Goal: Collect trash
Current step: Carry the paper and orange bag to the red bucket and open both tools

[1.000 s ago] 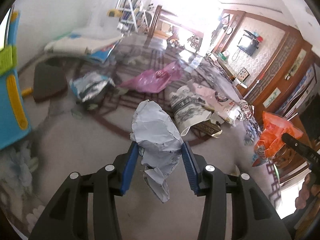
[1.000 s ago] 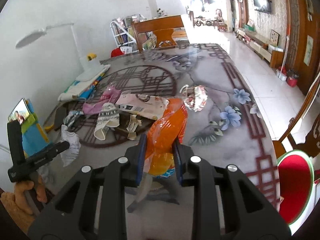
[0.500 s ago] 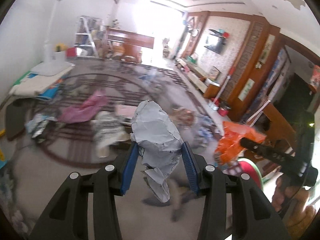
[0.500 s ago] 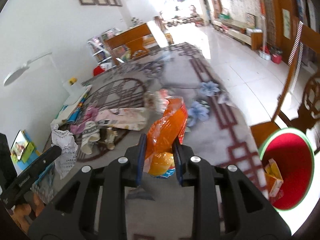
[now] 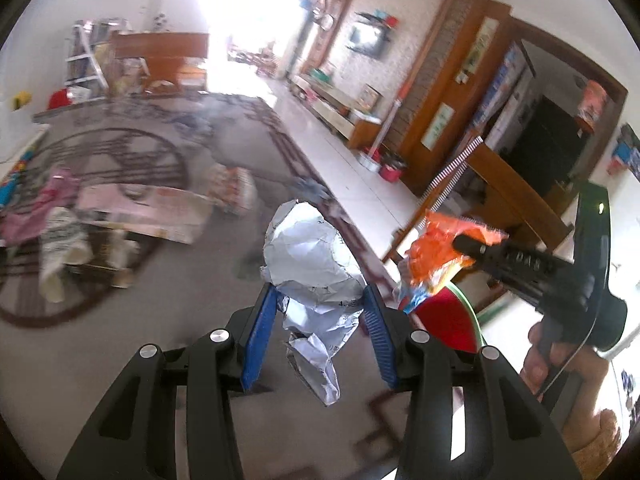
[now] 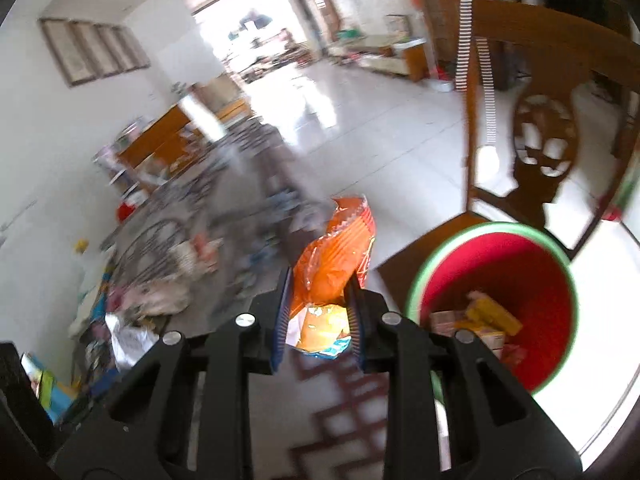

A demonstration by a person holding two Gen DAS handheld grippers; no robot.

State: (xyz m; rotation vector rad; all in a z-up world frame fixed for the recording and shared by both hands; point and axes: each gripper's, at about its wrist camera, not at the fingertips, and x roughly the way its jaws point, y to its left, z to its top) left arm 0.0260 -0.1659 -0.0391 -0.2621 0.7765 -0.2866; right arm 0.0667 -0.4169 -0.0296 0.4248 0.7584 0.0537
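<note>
- Carrying two pieces of trash: my left gripper [image 5: 320, 332] is clamped on a crumpled silver wrapper [image 5: 312, 268], my right gripper [image 6: 318, 320] is squeezed narrow on an orange snack bag [image 6: 336, 256].
- Both are pinched low so the loose tops stick up clear of the fingers, I guess for a clean drop.
- Red bin [image 6: 496, 264] with green rim sits on a wooden chair [image 6: 532, 128] off the table's [image 5: 120, 340] edge; it already holds some packets.
- More trash [image 5: 140, 212] remains on the table.
- Right gripper is near the rim, left of the opening; open room above the bin, chair back behind it could snag.
</note>
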